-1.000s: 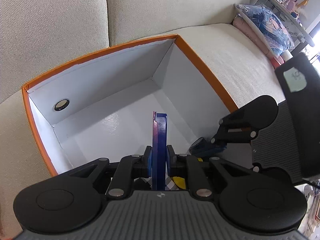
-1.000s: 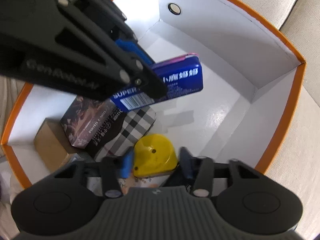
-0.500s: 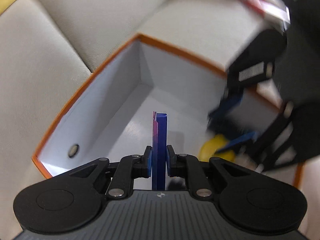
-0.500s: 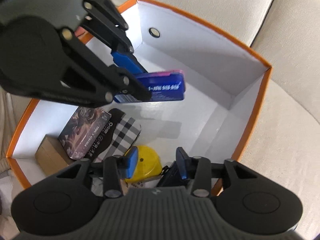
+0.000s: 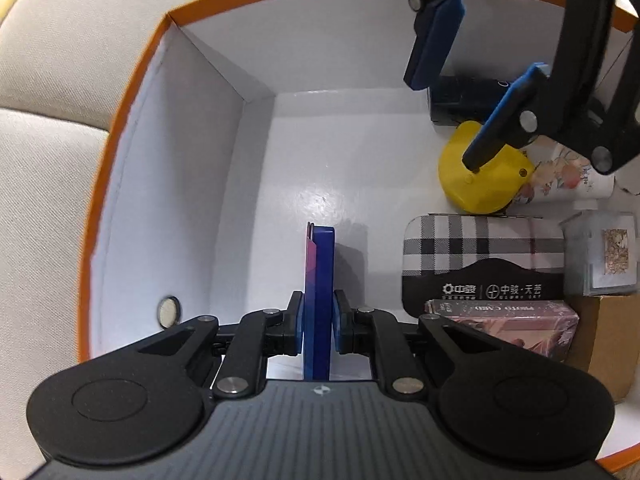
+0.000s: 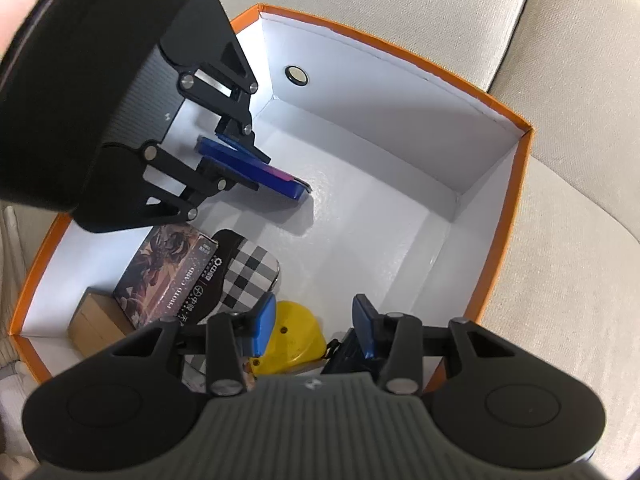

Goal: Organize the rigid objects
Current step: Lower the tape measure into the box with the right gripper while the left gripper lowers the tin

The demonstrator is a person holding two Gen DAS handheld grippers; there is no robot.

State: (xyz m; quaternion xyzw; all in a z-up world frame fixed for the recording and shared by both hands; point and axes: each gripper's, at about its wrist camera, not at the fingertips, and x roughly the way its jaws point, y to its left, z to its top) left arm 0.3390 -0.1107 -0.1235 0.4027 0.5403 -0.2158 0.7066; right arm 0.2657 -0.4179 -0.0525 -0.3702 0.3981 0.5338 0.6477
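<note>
My left gripper (image 5: 318, 322) pinches the blue tin (image 5: 319, 280) edge-on above the box (image 5: 120, 128) floor's bare middle; right gripper (image 6: 314, 326) spread, empty. Risk: released on edge, tin topples onto plaid tin (image 5: 480, 248)

Two hand-held grippers, matching black build

Left gripper (image 5: 316, 326): ribbed dark grey body with a small round white emblem at its front edge; black linkage arms with silver rivets on each side of that emblem; two round black discs at the outer corners; blue pads (image 5: 297, 326) on the fingers. Right gripper (image 6: 316, 326): same ribbed body, emblem, silver-riveted black links and discs, with blue pads (image 6: 262, 326) set forward of the emblem.
</note>
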